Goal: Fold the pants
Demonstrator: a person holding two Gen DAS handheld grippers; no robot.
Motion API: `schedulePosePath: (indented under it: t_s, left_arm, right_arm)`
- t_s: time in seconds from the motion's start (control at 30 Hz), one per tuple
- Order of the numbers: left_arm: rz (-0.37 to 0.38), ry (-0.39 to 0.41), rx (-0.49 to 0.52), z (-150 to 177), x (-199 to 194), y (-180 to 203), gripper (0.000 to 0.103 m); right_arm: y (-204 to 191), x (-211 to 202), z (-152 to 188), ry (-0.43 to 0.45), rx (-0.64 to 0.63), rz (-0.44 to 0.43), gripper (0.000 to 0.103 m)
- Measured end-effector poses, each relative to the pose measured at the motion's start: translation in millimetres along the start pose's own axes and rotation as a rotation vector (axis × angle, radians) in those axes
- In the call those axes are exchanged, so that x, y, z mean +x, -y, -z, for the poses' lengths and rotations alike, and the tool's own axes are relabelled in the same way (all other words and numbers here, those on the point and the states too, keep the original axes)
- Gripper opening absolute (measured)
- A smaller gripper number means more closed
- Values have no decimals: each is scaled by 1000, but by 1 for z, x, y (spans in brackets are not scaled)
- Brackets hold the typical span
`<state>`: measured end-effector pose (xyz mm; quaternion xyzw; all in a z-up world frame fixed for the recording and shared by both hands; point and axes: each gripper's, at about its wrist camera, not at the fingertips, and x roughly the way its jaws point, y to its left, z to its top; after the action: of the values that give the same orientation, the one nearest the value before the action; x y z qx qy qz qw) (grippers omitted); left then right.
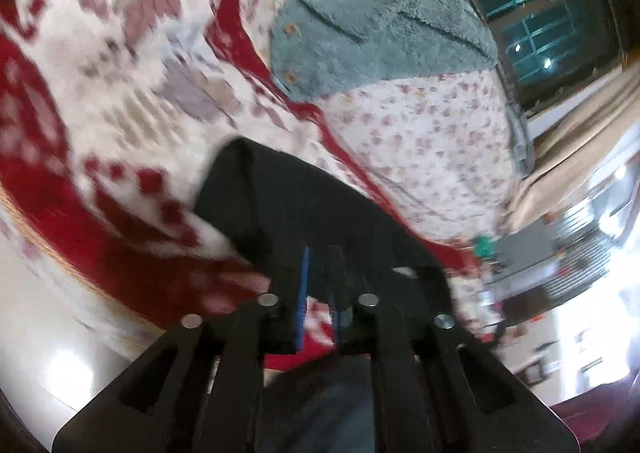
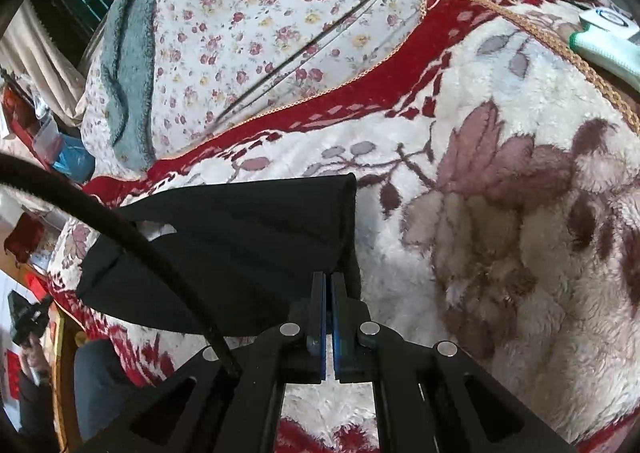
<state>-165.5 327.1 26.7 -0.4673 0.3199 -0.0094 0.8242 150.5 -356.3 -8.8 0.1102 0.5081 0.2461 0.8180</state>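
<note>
The black pants hang as a folded dark panel above a fluffy white and red flowered blanket. My left gripper is shut on the pants' near edge, its blue pads pressed into the cloth. The left wrist view is blurred by motion. In the right wrist view the pants stretch leftwards from my right gripper, which is shut on their right corner and holds it just above the blanket.
A teal fleece garment with buttons lies on a small-flowered sheet beyond the blanket. A black cable crosses the right wrist view. A white and green object lies at the blanket's far right edge.
</note>
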Motion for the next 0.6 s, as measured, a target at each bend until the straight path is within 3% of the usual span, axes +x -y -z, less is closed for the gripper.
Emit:
schedulePosePath:
  t_s: [0.03,0.1,0.33,0.6]
  left_arm:
    - [27,-11,-30,-1,5,3,38]
    - [92,-8,-105,0,16,8,53]
    - [196,-122,-370,12,73,1,53]
    - [99,-109,-470,13,100,-23,53]
  right_arm:
    - [-2,1,0,1,-3,-3,2]
    - [-4,1,0,1,-8,-1,2]
    - [-5,1,1,-2,-13,6,2]
    - [-5,4,1,-6,-10,10,2]
